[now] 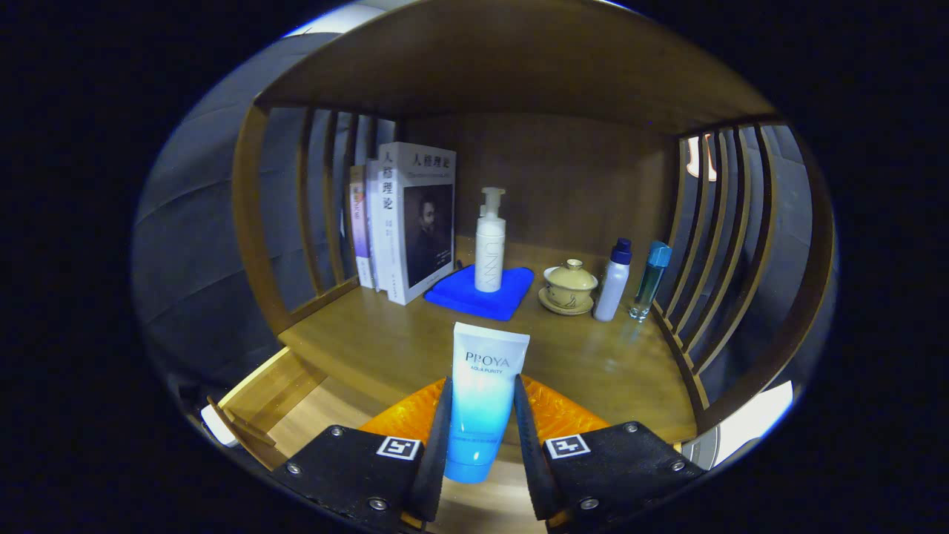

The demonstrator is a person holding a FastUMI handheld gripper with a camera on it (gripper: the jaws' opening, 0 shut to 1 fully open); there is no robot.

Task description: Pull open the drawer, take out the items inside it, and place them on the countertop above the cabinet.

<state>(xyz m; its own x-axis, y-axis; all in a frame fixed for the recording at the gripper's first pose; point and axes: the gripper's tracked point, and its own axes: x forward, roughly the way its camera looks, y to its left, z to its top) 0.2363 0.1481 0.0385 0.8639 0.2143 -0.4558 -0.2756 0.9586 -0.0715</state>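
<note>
Your gripper (480, 437) is clamped on the blue-and-white tube (483, 393), both fingers pressing its sides, cap end down, so it stands upright for setting down. The tube hangs over the near edge of the countertop (371, 348), with the open drawer (274, 400) below to the left. Far side is occupied: books (408, 222) left, a pump bottle (490, 245) on a blue cloth (478, 297), a lidded cup (569, 285) and two small bottles (630, 278) right. Judgement: the bare near strip suits the placement.
</note>
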